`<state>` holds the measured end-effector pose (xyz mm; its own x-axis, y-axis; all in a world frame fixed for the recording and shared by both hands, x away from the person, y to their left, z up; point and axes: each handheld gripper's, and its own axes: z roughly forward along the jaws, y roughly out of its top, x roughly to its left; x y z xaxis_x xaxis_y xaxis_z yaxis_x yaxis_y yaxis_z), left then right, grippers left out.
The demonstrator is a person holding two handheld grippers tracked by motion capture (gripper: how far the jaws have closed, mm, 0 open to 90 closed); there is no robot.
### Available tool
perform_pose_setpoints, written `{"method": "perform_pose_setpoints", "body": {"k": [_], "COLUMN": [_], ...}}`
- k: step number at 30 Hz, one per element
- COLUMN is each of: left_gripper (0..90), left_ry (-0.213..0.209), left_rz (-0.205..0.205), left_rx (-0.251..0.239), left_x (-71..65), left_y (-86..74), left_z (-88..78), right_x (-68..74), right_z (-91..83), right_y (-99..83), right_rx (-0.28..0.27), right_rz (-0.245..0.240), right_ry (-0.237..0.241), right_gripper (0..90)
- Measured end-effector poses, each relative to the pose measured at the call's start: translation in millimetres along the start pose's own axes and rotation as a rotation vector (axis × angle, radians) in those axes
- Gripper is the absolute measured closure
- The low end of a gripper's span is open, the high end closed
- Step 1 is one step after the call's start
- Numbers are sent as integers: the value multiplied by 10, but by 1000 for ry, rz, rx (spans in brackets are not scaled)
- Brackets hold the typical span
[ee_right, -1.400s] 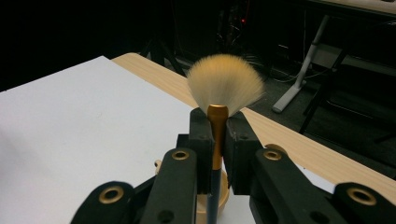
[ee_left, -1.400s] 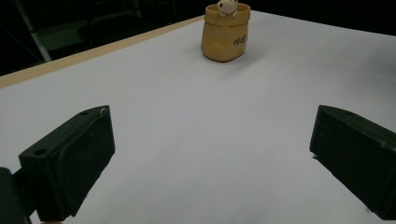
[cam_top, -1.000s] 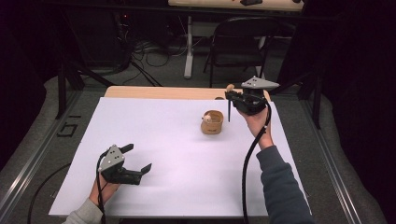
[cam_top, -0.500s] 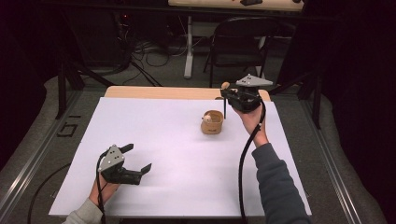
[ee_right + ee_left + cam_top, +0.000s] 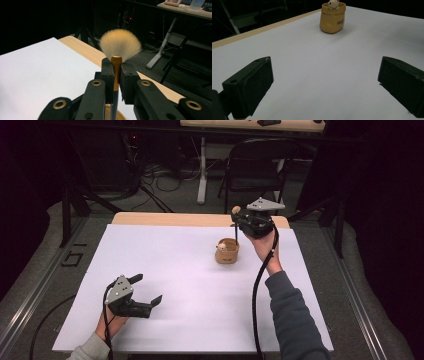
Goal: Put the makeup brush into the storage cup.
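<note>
Right tongs (image 5: 116, 75): pinching makeup brush (image 5: 119, 47), which I've shifted left over the pouch (image 5: 227, 251), upper right; insertion looks next. Left tongs (image 5: 324, 82): spread, idle on bench (image 5: 165, 270).

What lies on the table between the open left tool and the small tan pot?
Nothing: between the left tool and the tan pot lies bare white table cover, seen in the high view and the left gripper view.

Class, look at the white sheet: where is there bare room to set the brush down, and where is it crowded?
Bare: the wide stretch of white sheet between the left gripper and the tan pot, and the near right part beside the sleeve. Crowded: around the pot, below the right gripper holding the brush.
</note>
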<state>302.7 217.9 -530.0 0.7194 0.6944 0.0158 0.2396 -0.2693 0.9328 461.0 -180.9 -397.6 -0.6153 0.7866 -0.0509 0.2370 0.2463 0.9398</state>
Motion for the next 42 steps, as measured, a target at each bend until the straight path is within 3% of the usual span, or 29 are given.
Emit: {"method": "perform_pose_setpoints", "body": {"k": [29,42], "left_gripper": [0,0], "left_ry": [-4,-6], "left_rz": [1,2], "left_rx": [1,4], "left_x": [2,-1], "left_y": [-2,-2], "left_z": [8,13], "right_x": [29,13], "right_z": [288,339], "right_y": [-55,-92], "right_rx": [45,61], "right_rz": [-20,-11], "right_ry": [13,16], "right_gripper": [832,830]}}
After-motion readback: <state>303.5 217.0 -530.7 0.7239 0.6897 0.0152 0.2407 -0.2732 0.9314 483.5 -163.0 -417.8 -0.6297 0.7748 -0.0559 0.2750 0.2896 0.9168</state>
